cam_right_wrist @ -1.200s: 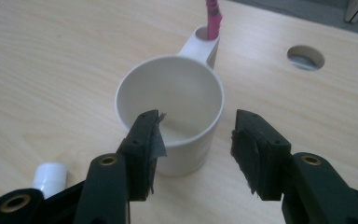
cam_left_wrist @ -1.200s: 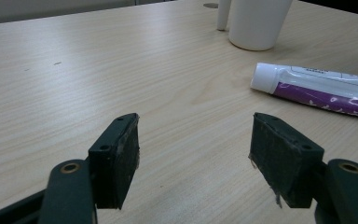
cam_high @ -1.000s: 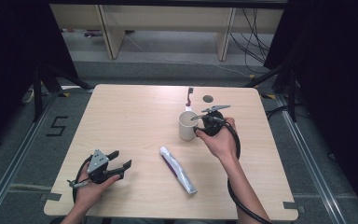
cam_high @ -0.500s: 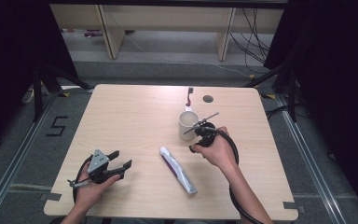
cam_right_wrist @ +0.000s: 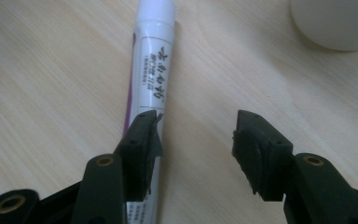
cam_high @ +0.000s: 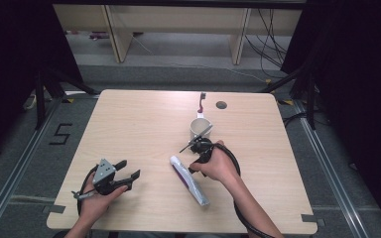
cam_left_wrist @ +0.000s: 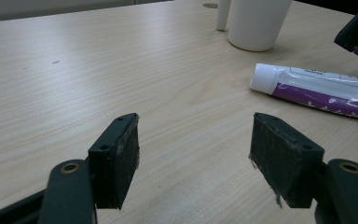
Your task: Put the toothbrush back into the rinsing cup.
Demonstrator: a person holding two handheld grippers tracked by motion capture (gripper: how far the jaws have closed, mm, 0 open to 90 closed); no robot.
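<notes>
A white and purple toothpaste tube (cam_high: 189, 180) lies on the wooden table (cam_high: 139, 124), cap toward the far side. My right gripper (cam_high: 194, 162) hangs tilted down over the tube's cap end. In the right gripper view it (cam_right_wrist: 196, 127) is open; the tube (cam_right_wrist: 152, 70) runs under its left jaw, and bare wood shows in the gap. A white cup (cam_high: 199, 128) stands just beyond. My left gripper (cam_high: 128, 169) rests open near the front left, nothing between its jaws (cam_left_wrist: 196, 140); the tube (cam_left_wrist: 317, 87) and cup (cam_left_wrist: 257, 23) lie ahead to its right.
A toothbrush (cam_high: 201, 101) lies behind the cup, beside a round hole (cam_high: 221, 104) in the tabletop. Cables trail from both grippers over the front edge. Shelf legs and dark floor lie beyond the far edge.
My right hand has left the cup's side and come nearer and lower, ending over the toothpaste tube's cap end. The left hand has stayed put.
</notes>
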